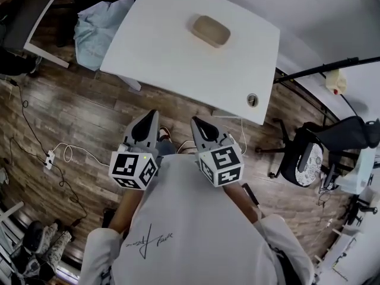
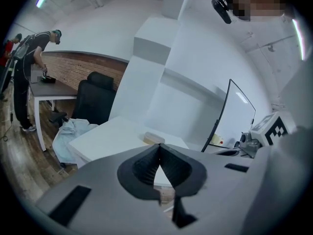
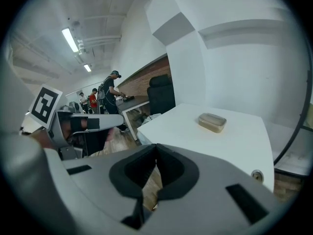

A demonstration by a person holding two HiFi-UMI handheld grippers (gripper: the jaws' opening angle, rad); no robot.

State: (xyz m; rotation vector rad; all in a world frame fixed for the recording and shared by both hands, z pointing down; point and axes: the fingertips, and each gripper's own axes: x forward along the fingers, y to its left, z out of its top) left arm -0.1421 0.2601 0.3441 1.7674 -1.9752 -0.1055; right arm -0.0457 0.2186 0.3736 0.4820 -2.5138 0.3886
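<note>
We see our left claw [image 2: 159, 147] with its dark jaws closed, tips touching. Beyond its tip lies a flat beige container [image 2: 150, 137] on the white rectangular bench [image 2: 105, 138]; a black office chair [image 2: 95, 102] stands behind it.

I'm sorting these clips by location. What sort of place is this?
Probably an office or shared workroom: a white table stands on a wood floor, a black office chair sits beside it, and further back a person works standing at a desk.
</note>
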